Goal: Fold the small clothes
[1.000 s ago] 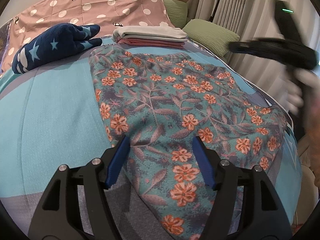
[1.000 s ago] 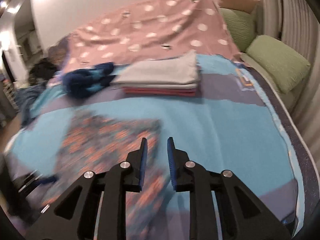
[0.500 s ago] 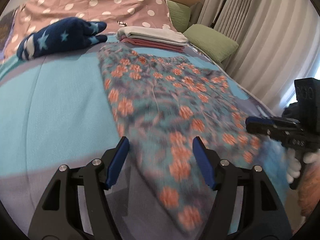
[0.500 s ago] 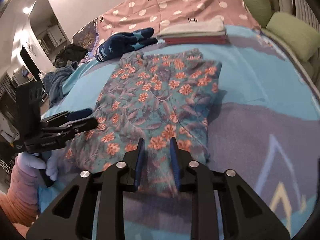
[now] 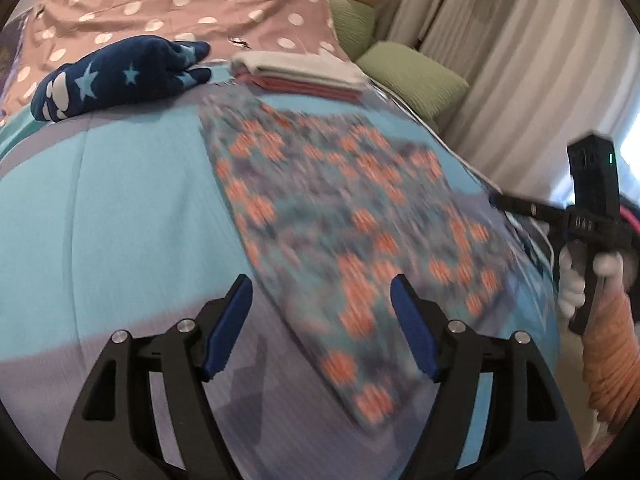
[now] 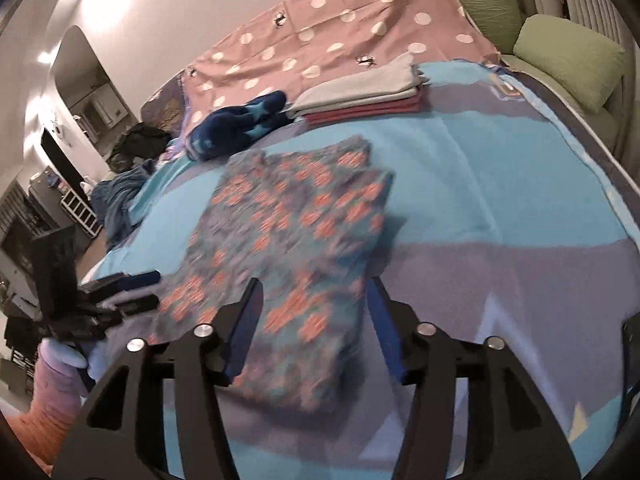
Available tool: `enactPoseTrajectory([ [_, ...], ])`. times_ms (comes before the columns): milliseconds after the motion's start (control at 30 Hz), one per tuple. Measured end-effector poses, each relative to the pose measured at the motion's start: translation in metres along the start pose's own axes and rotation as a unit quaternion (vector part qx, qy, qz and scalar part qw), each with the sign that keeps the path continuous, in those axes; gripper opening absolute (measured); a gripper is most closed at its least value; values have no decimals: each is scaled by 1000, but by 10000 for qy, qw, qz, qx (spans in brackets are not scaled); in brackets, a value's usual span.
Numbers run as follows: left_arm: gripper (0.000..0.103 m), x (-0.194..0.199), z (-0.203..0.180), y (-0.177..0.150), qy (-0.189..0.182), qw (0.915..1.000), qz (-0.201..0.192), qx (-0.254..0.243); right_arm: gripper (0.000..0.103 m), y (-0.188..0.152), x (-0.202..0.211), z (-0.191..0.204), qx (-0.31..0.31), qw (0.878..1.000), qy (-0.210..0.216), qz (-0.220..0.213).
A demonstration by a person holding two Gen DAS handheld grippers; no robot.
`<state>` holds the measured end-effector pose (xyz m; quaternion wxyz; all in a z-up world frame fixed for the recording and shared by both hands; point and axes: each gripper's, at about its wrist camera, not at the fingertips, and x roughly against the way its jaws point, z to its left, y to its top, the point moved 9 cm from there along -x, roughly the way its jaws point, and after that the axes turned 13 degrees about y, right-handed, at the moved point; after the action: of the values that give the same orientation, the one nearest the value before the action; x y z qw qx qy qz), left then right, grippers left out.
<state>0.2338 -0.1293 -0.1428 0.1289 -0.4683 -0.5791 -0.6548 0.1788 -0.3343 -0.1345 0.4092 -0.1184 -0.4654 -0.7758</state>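
A teal garment with orange flowers (image 5: pixel 344 208) lies flat on the blue bedspread (image 5: pixel 120 208); it also shows in the right wrist view (image 6: pixel 288 232). My left gripper (image 5: pixel 320 320) is open and empty, hovering over the garment's near left corner. My right gripper (image 6: pixel 312 320) is open and empty above the garment's near right corner. Each gripper shows in the other's view: the right one (image 5: pixel 516 204) at the garment's right edge, the left one (image 6: pixel 136 288) at its left edge.
A stack of folded clothes (image 5: pixel 300 74) and a navy star-patterned garment (image 5: pixel 120 76) lie at the far side, before a pink dotted cover (image 5: pixel 180 4). Green cushions (image 5: pixel 412 76) and curtains (image 5: pixel 520 60) line the right. More clothes (image 6: pixel 120 196) lie off the bed's left edge.
My right gripper has opened from shut and swung down to the garment's near edge. My left gripper stayed open and pulled back toward the near left corner.
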Motion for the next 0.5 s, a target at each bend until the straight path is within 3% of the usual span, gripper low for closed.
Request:
enactPoseTrajectory([
  [133,73,-30,23,17,86,9996,117,254,62,6,-21,-24,-326,9992,150,195],
  [233,75,-51,26,18,-90,9990,265,341,65,7,-41,-34,-426,9976,391,386],
  [367,79,-66,20,24,-285,9992,204,207,72,15,-62,-29,-101,9971,598,464],
  [500,80,-80,19,39,-486,9982,215,262,73,27,-78,-27,120,9963,681,504],
])
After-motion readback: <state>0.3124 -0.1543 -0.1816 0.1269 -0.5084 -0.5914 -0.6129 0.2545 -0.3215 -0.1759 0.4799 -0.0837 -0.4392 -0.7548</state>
